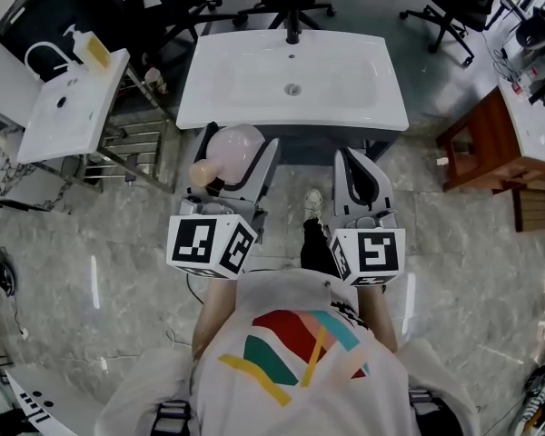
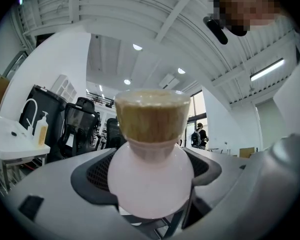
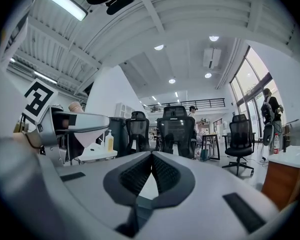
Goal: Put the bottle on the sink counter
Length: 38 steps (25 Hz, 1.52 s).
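Before sink — left gripper, upturned, grips bottle

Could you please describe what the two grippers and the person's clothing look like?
Both the left gripper and the right gripper have pale grey, rounded shells with dark, mesh-textured pads. Each carries a white cube printed with black square markers. The person wears a white shirt with a red, teal and yellow print.
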Tool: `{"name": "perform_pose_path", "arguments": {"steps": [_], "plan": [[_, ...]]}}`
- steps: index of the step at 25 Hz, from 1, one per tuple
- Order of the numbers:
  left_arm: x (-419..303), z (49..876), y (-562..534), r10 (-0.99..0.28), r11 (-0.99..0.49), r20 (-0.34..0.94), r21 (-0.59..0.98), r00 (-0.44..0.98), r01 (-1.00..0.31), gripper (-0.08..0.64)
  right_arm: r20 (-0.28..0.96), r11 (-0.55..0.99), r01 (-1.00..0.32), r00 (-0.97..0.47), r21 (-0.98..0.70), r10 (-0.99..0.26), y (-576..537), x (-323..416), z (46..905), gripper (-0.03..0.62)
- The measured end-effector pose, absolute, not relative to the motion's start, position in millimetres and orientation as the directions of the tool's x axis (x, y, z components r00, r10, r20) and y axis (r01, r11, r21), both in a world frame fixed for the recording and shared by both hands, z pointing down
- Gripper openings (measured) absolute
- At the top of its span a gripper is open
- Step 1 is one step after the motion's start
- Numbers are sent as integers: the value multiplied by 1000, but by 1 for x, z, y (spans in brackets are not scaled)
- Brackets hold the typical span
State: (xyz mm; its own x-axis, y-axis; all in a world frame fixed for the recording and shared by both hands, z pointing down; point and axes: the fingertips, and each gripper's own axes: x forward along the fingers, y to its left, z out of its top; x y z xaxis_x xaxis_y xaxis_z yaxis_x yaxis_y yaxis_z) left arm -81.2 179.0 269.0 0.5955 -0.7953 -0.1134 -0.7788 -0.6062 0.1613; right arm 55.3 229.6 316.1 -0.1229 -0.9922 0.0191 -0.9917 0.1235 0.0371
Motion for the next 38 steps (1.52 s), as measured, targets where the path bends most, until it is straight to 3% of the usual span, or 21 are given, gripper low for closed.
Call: {"name": "perform_pose_path", "arguments": {"steps": [27,38], "plan": [[24,266,-65,-837,-544,-64,200,543,-815,425,97,184,-982,-178,53,-979,-23,166,312,12],[35,265,-135,-880,-473,-62,200,470,-858,425,95,290,-955,-282,71,-955,-107,171,302,12]]}}
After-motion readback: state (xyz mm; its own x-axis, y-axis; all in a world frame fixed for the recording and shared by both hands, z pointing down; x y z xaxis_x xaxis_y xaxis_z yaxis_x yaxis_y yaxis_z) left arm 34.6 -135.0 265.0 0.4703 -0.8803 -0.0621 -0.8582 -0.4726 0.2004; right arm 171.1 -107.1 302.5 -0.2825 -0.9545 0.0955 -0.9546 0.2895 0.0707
